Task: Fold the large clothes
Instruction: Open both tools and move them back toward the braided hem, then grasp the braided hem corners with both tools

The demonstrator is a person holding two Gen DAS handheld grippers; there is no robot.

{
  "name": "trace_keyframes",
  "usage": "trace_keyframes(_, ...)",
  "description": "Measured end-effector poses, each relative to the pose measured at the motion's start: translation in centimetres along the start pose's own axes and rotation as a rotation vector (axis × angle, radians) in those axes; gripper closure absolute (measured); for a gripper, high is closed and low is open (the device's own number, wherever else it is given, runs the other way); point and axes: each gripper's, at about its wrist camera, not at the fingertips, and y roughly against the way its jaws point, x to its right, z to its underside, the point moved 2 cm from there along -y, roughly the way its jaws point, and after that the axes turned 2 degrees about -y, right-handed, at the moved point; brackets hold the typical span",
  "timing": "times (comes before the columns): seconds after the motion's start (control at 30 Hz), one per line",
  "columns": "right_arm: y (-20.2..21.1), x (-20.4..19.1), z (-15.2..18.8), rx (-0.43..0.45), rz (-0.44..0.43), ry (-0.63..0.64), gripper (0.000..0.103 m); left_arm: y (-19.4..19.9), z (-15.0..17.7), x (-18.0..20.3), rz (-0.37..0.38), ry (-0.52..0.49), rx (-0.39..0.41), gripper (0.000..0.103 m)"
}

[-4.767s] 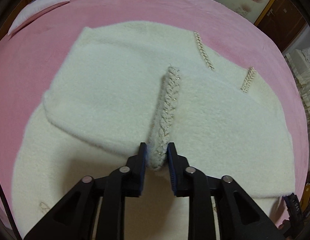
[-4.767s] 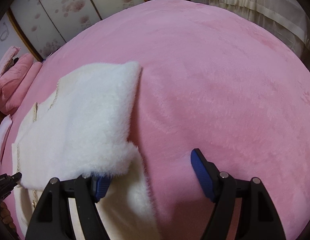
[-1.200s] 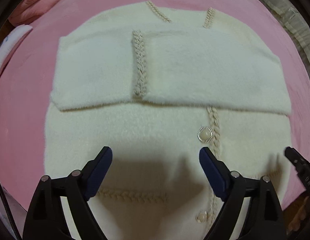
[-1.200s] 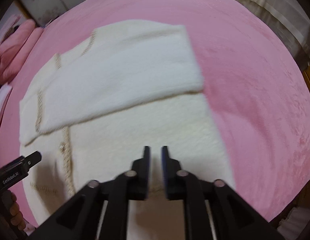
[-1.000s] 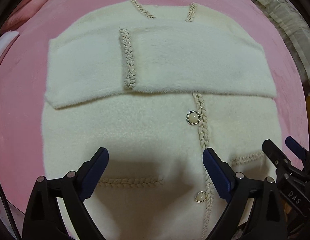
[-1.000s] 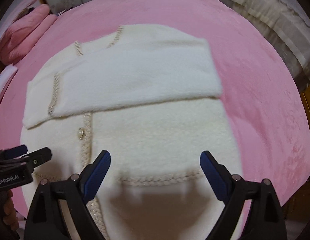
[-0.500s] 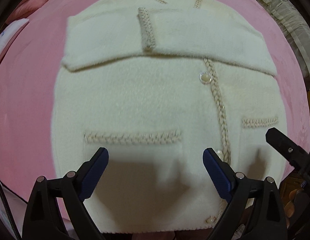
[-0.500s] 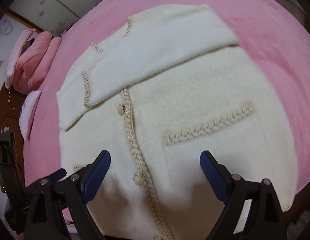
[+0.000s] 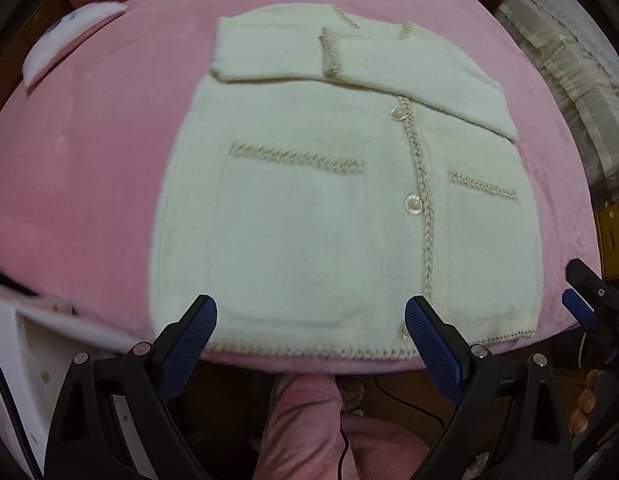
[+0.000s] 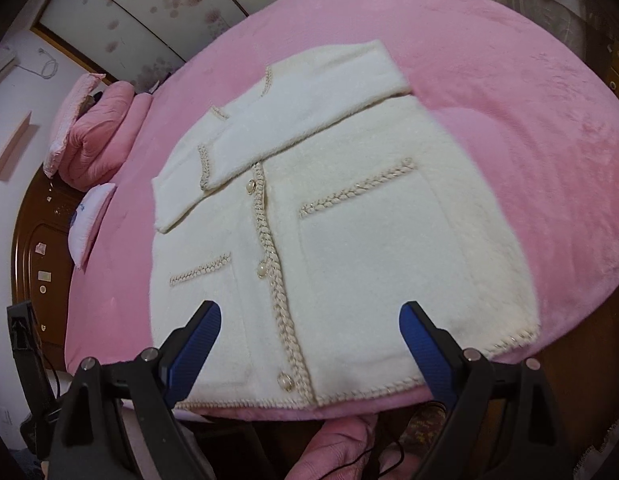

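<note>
A cream fuzzy cardigan (image 9: 309,208) with braided trim, pearl buttons and two pockets lies flat on the pink bed (image 9: 89,152), both sleeves folded across the chest. It also shows in the right wrist view (image 10: 349,240). Its hem lies at the bed's near edge. My left gripper (image 9: 311,336) is open and empty, hovering over the hem. My right gripper (image 10: 311,340) is open and empty, also over the hem near the button placket. The right gripper's tip shows in the left wrist view (image 9: 585,300) beside the cardigan's right corner.
Pink folded bedding (image 10: 97,136) and a white pillow (image 10: 87,216) lie at the head of the bed. A wooden headboard (image 10: 33,248) stands on the left. Curtains (image 9: 569,72) hang to the right. My pink-trousered legs (image 9: 305,424) stand at the bed's edge.
Both grippers let go of the sleeves, opened and drew back toward the hem. The whole cardigan, with both pockets and the hem, has come into view.
</note>
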Motion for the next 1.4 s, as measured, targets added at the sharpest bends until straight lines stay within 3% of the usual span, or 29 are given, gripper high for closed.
trace_keyframes(0.1, 1.3, 1.6, 0.9, 0.015, 0.001, -0.022, 0.012, 0.8, 2.1, -1.5, -0.015, 0.057, 0.012, 0.009)
trace_keyframes(0.23, 2.0, 5.0, 2.3, 0.014, 0.030, -0.083, 0.012, 0.6, 4.6, -4.3, 0.023, 0.175, 0.010, 0.009)
trace_keyframes(0.4, 1.7, 10.0, 3.3, 0.022, 0.065, -0.218, 0.012, -1.7, 7.3, -8.2, 0.075, 0.336, -0.024, 0.009)
trace_keyframes(0.53, 0.4, 14.3, 4.1, 0.067, 0.084, -0.319, 0.012, -4.4, 9.1, -10.6, 0.107, 0.431, 0.003, 0.009)
trace_keyframes(0.73, -2.7, 18.2, 5.3, 0.094, 0.085, -0.444, 0.012, -7.9, 10.5, -12.8, 0.084, 0.466, 0.045, 0.009)
trace_keyframes(0.97, -5.8, 18.6, 4.9, 0.106, 0.009, -0.486, 0.012, -10.1, 11.3, -15.4, 0.071, 0.561, 0.093, 0.009)
trace_keyframes(1.03, -6.7, 18.8, 4.4, 0.114, -0.012, -0.472, 0.012, -10.5, 11.2, -16.0, 0.040, 0.575, 0.140, 0.009)
trace_keyframes(1.1, -7.5, 19.0, 4.1, 0.109, 0.001, -0.479, 0.012, -11.0, 10.3, -16.2, -0.058, 0.569, 0.167, 0.009)
trace_keyframes(1.17, -7.7, 18.9, 3.5, 0.113, 0.011, -0.482, 0.015, -11.6, 9.3, -16.0, -0.093, 0.528, 0.190, 0.009)
trace_keyframes(1.3, -7.2, 18.6, 2.9, 0.112, 0.039, -0.455, 0.033, -12.4, 7.8, -15.0, -0.130, 0.496, 0.167, 0.010)
trace_keyframes(1.4, -6.8, 19.0, 3.0, 0.096, 0.044, -0.464, 0.049, -12.3, 7.0, -14.3, -0.125, 0.535, 0.132, 0.027)
